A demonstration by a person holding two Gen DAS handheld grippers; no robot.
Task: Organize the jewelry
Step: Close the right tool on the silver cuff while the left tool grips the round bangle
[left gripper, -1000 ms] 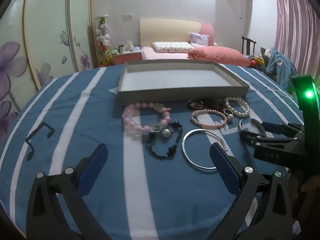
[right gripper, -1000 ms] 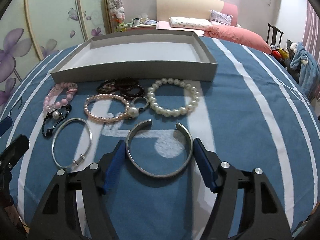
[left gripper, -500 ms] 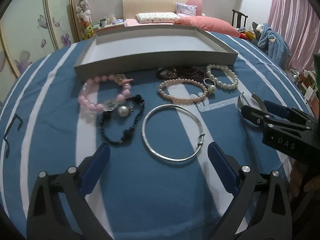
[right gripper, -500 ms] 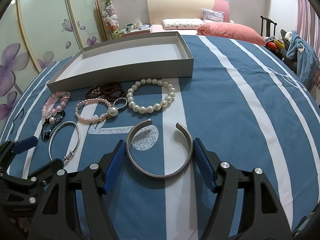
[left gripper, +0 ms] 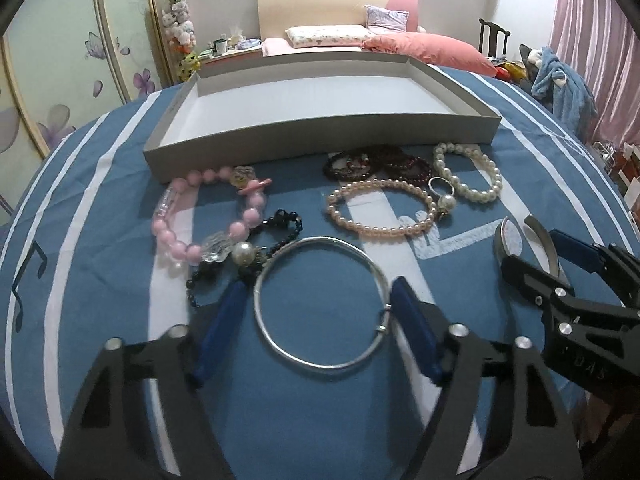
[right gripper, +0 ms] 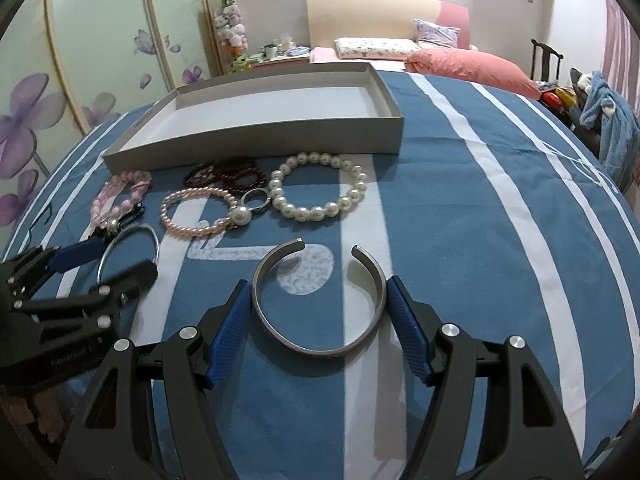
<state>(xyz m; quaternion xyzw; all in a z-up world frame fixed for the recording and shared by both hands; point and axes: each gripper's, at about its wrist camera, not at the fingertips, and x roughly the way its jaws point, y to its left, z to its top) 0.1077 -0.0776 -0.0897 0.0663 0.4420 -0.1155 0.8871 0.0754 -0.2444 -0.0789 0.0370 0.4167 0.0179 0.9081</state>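
Note:
A thin silver bangle (left gripper: pixel 320 304) lies on the blue striped cloth between the fingers of my left gripper (left gripper: pixel 320 316), whose blue pads touch its two sides. An open silver cuff (right gripper: pixel 318 300) lies between the fingers of my right gripper (right gripper: pixel 318 312), pads against its sides. Behind them lie a pink bead bracelet (left gripper: pixel 208 216), a black bead bracelet (left gripper: pixel 248 264), a small-pearl bracelet (left gripper: pixel 380 208), a dark red bracelet (left gripper: pixel 376 164), a ring (left gripper: pixel 440 188) and a white pearl bracelet (right gripper: pixel 320 192). An empty grey tray (left gripper: pixel 320 136) stands behind them.
The right gripper shows at the right of the left wrist view (left gripper: pixel 560 292), the left gripper at the left of the right wrist view (right gripper: pixel 80 280). A bed with pink pillows (left gripper: pixel 424 48) and a wardrobe with flower print (right gripper: pixel 24 132) are beyond the table.
My left gripper has moved forward and narrowed its fingers from wide open onto the thin bangle. My right gripper's fingers have closed in onto the cuff's sides.

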